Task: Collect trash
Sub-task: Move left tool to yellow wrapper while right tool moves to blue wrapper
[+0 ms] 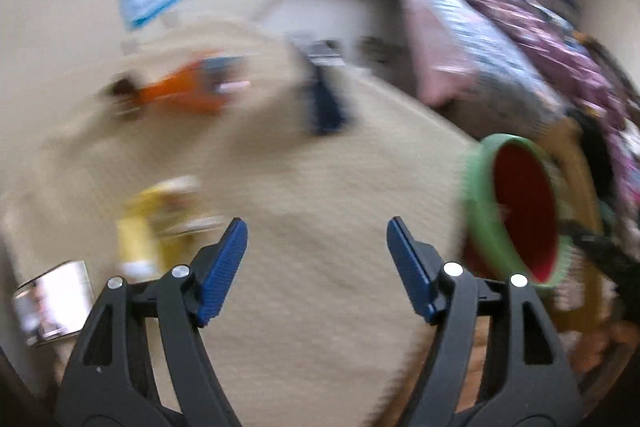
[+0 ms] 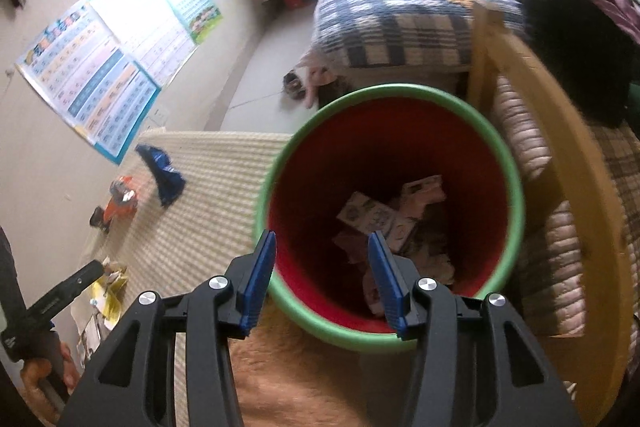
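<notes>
A bin with a green rim and a red inside stands on the floor by the bed, with several paper cartons at its bottom. My right gripper hangs open over the bin's near rim with nothing between its blue pads. My left gripper is open and empty too, above the beige mat, with the bin to its right. In this blurred view a yellow wrapper lies just left of its fingers, and a blue wrapper lies farther off.
An orange toy truck and the blue wrapper lie on the ribbed mat. Yellow scraps sit near a hand gripping the left tool's black body. A bed with a wooden frame is on the right. Posters cover the wall.
</notes>
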`<state>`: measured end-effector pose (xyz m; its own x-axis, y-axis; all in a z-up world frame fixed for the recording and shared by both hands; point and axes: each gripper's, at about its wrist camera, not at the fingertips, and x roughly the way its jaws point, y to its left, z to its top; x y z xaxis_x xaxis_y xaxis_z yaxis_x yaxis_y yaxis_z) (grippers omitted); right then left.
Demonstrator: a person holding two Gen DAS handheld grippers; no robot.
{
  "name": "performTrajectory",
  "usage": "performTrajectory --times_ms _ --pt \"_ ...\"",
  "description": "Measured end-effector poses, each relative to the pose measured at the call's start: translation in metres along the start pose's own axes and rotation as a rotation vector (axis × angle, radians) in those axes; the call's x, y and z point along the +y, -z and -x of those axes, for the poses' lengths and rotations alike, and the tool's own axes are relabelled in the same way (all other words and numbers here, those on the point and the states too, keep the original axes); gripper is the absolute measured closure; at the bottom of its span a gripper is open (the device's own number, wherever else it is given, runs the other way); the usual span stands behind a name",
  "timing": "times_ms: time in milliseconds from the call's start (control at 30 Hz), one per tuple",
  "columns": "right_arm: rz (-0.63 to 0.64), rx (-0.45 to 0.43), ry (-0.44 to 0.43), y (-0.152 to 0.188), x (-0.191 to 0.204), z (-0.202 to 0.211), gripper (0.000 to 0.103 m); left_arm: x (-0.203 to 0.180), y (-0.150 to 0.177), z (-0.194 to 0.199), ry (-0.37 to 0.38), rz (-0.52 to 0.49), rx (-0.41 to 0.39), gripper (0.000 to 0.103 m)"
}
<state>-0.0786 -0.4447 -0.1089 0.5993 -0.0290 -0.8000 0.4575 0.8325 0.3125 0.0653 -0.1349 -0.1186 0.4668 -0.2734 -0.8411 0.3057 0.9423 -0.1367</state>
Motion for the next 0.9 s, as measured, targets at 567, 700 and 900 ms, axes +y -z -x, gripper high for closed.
performTrajectory --times_ms 567,700,900 --pt "0.169 0.100 -0.053 0.023 0.077 -0.024 0.055 0.104 0.013 -0.022 -0.090 0.209 0.040 0.034" --pt "0.178 0.109 -0.053 0.024 0.080 -0.025 0.055 0.100 0.016 -0.027 -0.074 0.200 0.045 0.034" --pt "0.190 0.131 -0.053 0.027 0.086 -0.031 0.055 0.101 0.018 -0.035 -0.055 0.211 0.070 0.034"
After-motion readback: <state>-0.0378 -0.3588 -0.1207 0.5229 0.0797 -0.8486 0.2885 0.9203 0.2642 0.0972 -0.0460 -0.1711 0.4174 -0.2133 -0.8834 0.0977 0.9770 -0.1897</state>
